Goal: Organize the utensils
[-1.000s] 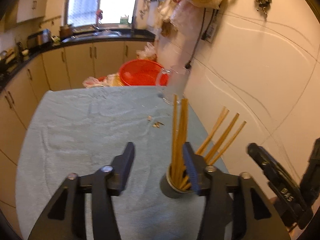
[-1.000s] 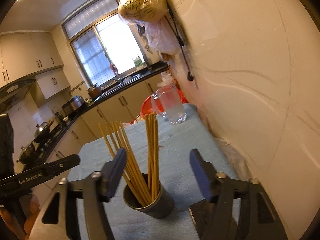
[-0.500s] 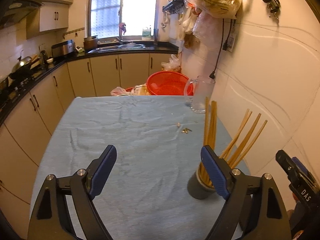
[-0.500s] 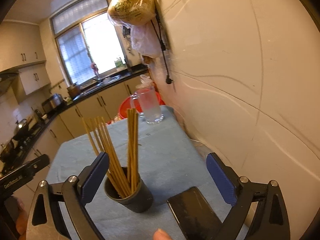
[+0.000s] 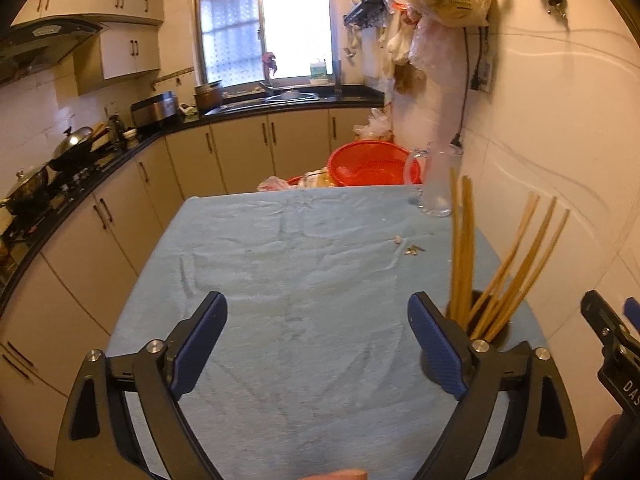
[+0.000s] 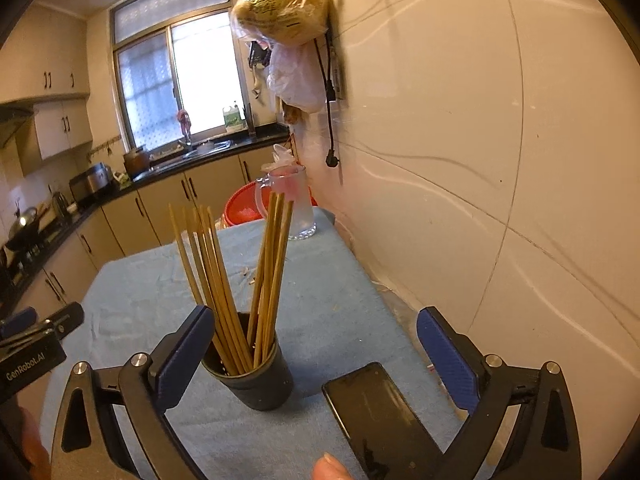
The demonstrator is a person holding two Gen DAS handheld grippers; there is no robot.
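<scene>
Left gripper [image 5: 318,342] spread wide, empty, cup [image 6: 252,376] off its right finger. Chopsticks [image 6: 236,280] stand near-vertical in cup, fanned. Right gripper [image 6: 316,354] also wide, empty, cup by its left finger, phone [image 6: 380,408] right of cup. Right looks nearer; approach from above.

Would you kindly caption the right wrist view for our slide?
Open right gripper facing a dark cup of chopsticks, phone alongside.

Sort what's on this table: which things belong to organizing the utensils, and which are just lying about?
Job:
- chopsticks
- dark holder cup they stand in

Lying about:
- black phone
- glass mug
- red basin
- small scraps on the blue cloth
</scene>
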